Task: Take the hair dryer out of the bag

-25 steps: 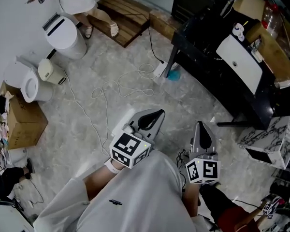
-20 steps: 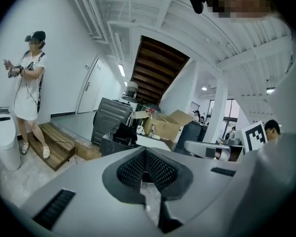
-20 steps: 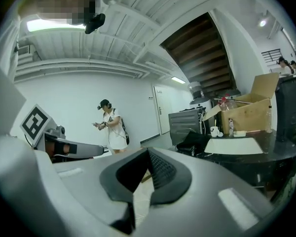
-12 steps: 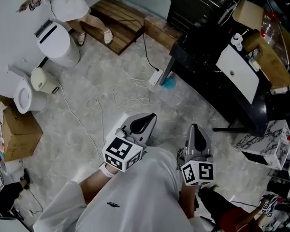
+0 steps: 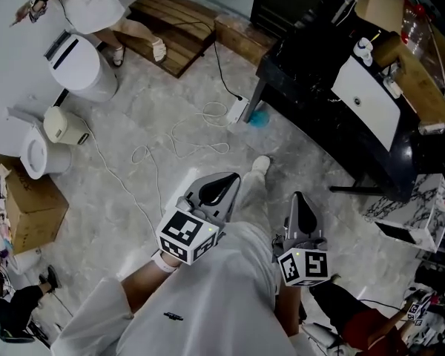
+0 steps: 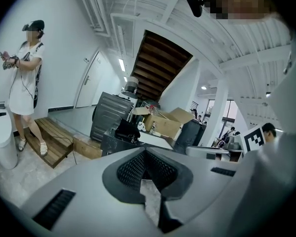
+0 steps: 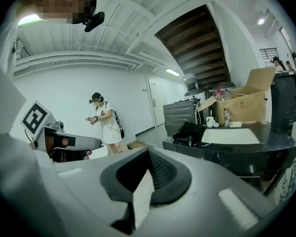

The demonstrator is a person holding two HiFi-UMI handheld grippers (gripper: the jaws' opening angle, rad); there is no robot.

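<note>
Left gripper (image 5: 226, 184) and right gripper (image 5: 300, 202), both closed and empty, have neared the far table (image 5: 319, 110); still approaching, task itself not started.

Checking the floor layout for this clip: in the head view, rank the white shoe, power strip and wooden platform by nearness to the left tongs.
1. white shoe, just right of the left tongs
2. power strip, ahead on the floor
3. wooden platform, far upper left

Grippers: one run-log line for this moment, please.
left gripper: shut, empty | right gripper: shut, empty | black table: ahead, untouched | hair dryer: not in view | task: not started
</note>
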